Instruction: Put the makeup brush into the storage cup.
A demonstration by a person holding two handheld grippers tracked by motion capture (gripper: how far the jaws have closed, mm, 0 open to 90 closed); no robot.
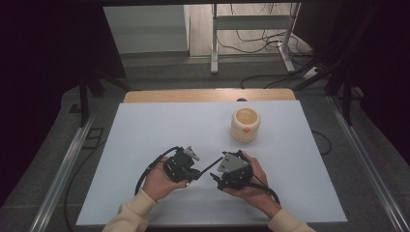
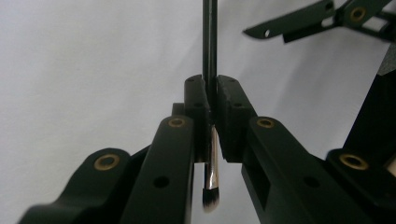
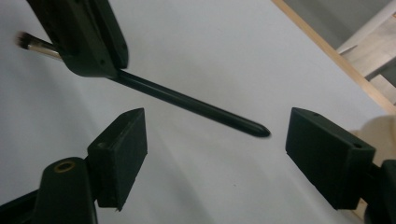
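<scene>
The makeup brush (image 2: 211,163) is sitting clamped in your left gripper (image 2: 211,93), pinched near the metal ferrule, bristles trailing back toward your hand and the long black handle sticking out over the white table (image 1: 145,135). Your right gripper (image 3: 215,140) is standing wide with nothing between the pads, the handle tip lying just ahead of its gap. Risk: you're closing on the thin tapered tip only, so it may slip or lever the brush out of the left jaws. The cream jar (image 1: 245,124) is waiting well apart beyond, so a dropped brush may roll.
</scene>
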